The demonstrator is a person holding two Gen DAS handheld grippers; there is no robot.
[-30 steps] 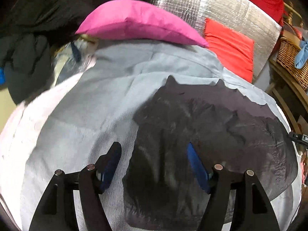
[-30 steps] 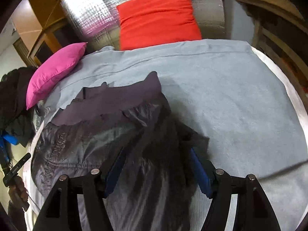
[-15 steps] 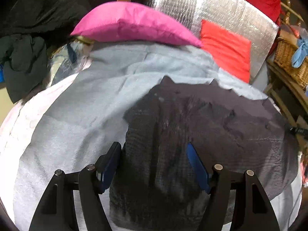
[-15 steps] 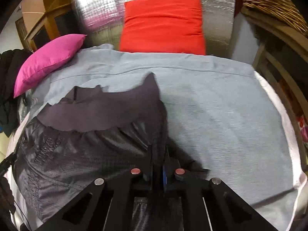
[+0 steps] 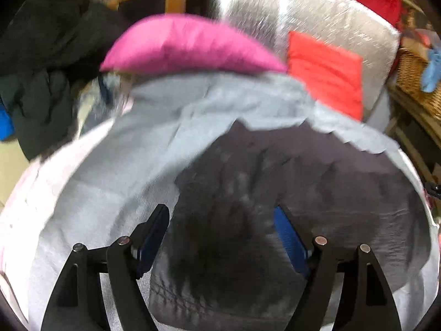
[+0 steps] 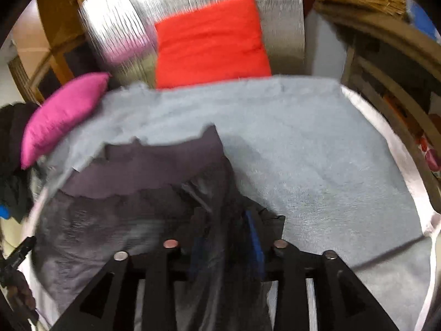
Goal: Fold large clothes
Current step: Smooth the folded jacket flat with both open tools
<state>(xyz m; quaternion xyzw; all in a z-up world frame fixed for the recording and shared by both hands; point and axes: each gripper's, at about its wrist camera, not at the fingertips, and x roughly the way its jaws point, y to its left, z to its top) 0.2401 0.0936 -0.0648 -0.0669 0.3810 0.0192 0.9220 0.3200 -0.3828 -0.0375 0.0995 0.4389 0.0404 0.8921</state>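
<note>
On the grey bed cover (image 5: 115,182) lies a dark jacket (image 5: 317,193).
Left wrist view: left gripper (image 5: 220,234) widening, fabric unpinched between; pink pillow (image 5: 190,47) beyond. Right wrist view: right gripper (image 6: 224,237) parting around bunched jacket; red cushion (image 6: 209,41) against foil panel (image 6: 115,22).

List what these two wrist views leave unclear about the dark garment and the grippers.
- Right wrist view: whether the right gripper pads still press the dark garment; its jaws are opening, and blurred cloth between them hides the pads.
- Left wrist view: the garment's near hem, cut off by the bottom edge behind the left gripper, whose jaws are opening.
- Both views: motion blur hides seams and fastenings.
</note>
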